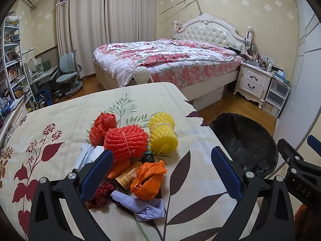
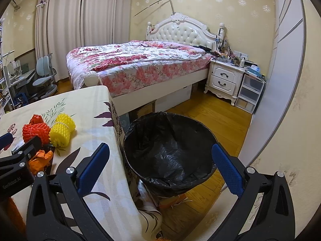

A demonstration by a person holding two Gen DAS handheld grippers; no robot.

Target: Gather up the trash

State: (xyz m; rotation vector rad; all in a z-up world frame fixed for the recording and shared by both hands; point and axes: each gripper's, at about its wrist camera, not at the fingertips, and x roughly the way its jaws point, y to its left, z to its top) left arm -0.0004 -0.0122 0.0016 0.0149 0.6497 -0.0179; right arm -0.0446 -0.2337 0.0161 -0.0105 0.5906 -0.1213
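Note:
A pile of trash lies on the floral tablecloth [image 1: 60, 116]: a red foam net [image 1: 125, 141], a yellow foam net [image 1: 163, 133], a red plastic bag [image 1: 102, 126], an orange bag [image 1: 148, 177], a small brown box [image 1: 128, 174], a lilac scrap [image 1: 144, 205] and a dark red bundle [image 1: 100, 194]. My left gripper [image 1: 162, 158] is open above the pile, empty. My right gripper [image 2: 160, 154] is open and empty over the black-lined bin [image 2: 170, 152], which stands on the floor at the table's right edge. The bin also shows in the left wrist view [image 1: 244, 140].
A bed [image 1: 166, 60] with a floral cover stands beyond the table. A white nightstand [image 1: 252, 80] and plastic drawers [image 1: 276, 98] are at the right wall. A desk chair [image 1: 68, 74] and bookshelves [image 1: 12, 64] are at the left. Wood floor [image 2: 200, 112] surrounds the bin.

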